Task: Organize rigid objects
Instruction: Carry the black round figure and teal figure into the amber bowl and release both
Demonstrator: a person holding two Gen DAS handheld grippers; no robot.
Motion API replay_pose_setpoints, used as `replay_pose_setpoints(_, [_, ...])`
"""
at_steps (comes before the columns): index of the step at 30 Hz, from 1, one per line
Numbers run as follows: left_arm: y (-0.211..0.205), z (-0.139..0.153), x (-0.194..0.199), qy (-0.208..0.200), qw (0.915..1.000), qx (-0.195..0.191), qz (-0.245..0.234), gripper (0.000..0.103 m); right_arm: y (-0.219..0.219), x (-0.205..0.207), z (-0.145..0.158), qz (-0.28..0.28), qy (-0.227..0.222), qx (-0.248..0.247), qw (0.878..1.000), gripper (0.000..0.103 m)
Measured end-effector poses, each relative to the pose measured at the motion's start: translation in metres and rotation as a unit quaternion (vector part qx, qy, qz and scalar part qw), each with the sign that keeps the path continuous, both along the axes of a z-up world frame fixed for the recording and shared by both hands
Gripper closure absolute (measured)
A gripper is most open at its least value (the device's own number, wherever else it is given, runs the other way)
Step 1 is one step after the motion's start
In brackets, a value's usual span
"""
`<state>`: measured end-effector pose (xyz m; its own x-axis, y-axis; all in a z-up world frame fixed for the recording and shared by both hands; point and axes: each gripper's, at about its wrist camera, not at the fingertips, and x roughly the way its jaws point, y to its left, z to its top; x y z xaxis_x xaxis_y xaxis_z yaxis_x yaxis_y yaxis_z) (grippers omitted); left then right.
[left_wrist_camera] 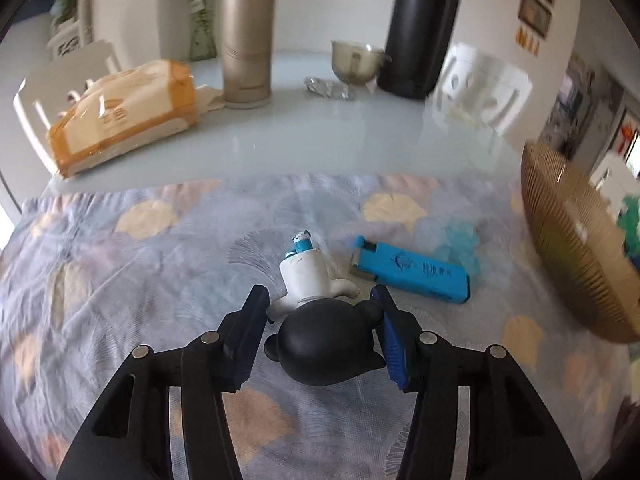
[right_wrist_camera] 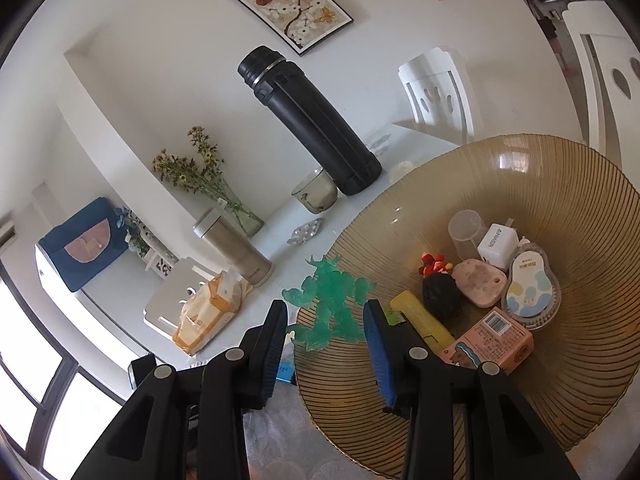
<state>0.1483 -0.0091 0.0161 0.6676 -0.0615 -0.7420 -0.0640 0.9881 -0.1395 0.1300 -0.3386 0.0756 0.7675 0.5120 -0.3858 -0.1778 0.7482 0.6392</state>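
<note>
My left gripper (left_wrist_camera: 318, 312) is open around a toy figure (left_wrist_camera: 316, 308) with a black round head and white body that lies on the patterned cloth (left_wrist_camera: 120, 280). A blue flat box (left_wrist_camera: 412, 270) lies just right of the toy. My right gripper (right_wrist_camera: 326, 328) is open, with a translucent green figure (right_wrist_camera: 332, 304) between its fingers at the near rim of the big amber ribbed bowl (right_wrist_camera: 560, 184). The bowl holds several small items: a yellow stick (right_wrist_camera: 420, 316), a pink box (right_wrist_camera: 496, 340), a white charger (right_wrist_camera: 498, 246), a clear cup (right_wrist_camera: 466, 232).
At the back of the glass table stand a tall black flask (left_wrist_camera: 424, 28), a champagne thermos (left_wrist_camera: 246, 40), a metal cup (left_wrist_camera: 356, 60), a foil blister pack (left_wrist_camera: 330, 88) and a tissue pack (left_wrist_camera: 128, 116). The amber bowl (left_wrist_camera: 572, 248) sits at the right. White chairs surround the table.
</note>
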Motion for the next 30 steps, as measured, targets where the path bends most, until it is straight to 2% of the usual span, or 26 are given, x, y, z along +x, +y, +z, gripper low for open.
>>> replay_pose_setpoints(3, [0.006, 0.006, -0.011, -0.026, 0.9995, -0.016, 0.011, 0.053, 0.000, 0.000, 0.000, 0.000, 0.000, -0.001, 1.000, 0.064])
replay_pose_setpoints(5, [0.005, 0.010, -0.016, -0.039, 0.9991, -0.013, 0.013, 0.053, 0.000, 0.001, -0.001, -0.004, 0.003, -0.006, 1.000, 0.064])
replay_pose_setpoints(7, [-0.001, 0.016, -0.019, -0.040, 0.9991, -0.009, 0.006, 0.053, -0.004, 0.001, -0.001, -0.011, 0.005, -0.006, 1.000, 0.064])
replay_pose_setpoints(11, [-0.015, 0.040, -0.019, -0.068, 0.9967, -0.039, -0.019, 0.053, -0.009, 0.002, 0.001, -0.021, 0.004, -0.014, 1.000, 0.064])
replay_pose_setpoints(18, [-0.081, 0.090, -0.010, -0.107, 0.9880, -0.059, -0.095, 0.053, -0.007, 0.000, 0.005, -0.036, 0.000, -0.057, 0.998, 0.064])
replay_pose_setpoints(25, [-0.144, 0.090, 0.011, -0.088, 0.9836, -0.036, -0.153, 0.054, -0.008, 0.001, 0.008, -0.057, 0.002, -0.096, 0.994, 0.064])
replay_pose_setpoints(27, [-0.147, 0.089, 0.012, -0.091, 0.9856, -0.036, -0.138, 0.045, -0.010, 0.001, 0.008, -0.068, 0.008, -0.107, 0.992, 0.062])
replay_pose_setpoints(28, [-0.146, 0.089, 0.014, -0.090, 0.9862, -0.045, -0.131, 0.043, -0.013, 0.002, 0.007, -0.074, 0.010, -0.107, 0.991, 0.057])
replay_pose_setpoints(29, [-0.142, 0.090, 0.017, -0.090, 0.9866, -0.057, -0.123, 0.035, -0.017, 0.002, 0.005, -0.078, 0.013, -0.102, 0.992, 0.045])
replay_pose_setpoints(30, [-0.136, 0.090, 0.018, -0.092, 0.9859, -0.076, -0.118, 0.024, -0.023, 0.003, 0.003, -0.084, 0.017, -0.087, 0.993, 0.037])
